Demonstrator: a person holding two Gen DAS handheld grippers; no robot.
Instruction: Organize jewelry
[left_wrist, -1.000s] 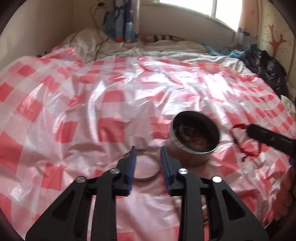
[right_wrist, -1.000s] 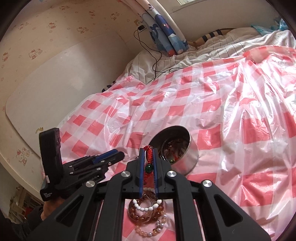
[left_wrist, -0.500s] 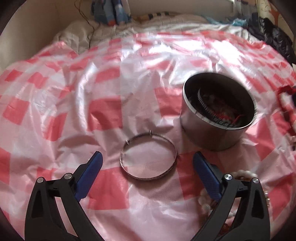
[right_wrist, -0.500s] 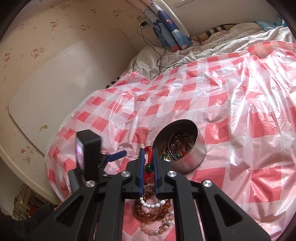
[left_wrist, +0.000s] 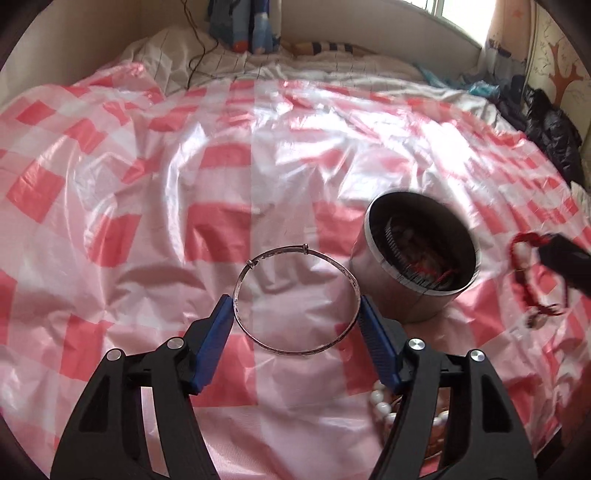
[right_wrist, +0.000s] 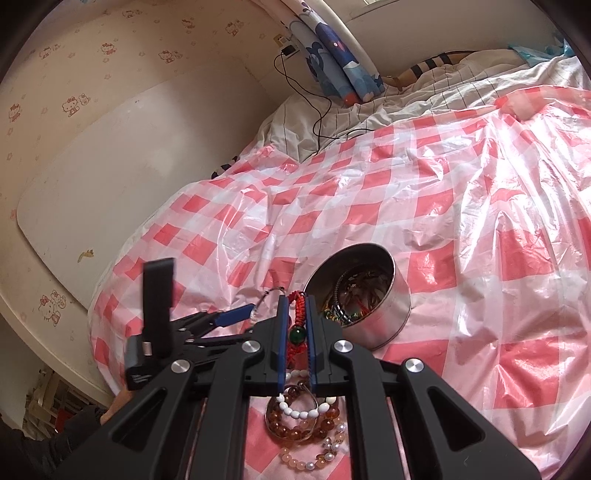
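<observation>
Bangle (left_wrist: 297, 302), thin silver one, sits between blue pads (left_wrist: 218, 334) of left gripper (left_wrist: 297, 314); jaws just closing in, both pads at its rim, real squeeze hard to call. Right gripper (right_wrist: 296, 334) clamped on red cord bracelet (right_wrist: 298, 317) with green bead. Metal tin (left_wrist: 417, 254) just beside bangle, jewelry inside. Bead bracelets (right_wrist: 303, 424) heaped under right gripper. All on red-checked plastic sheet (left_wrist: 221, 177) over bed.
</observation>
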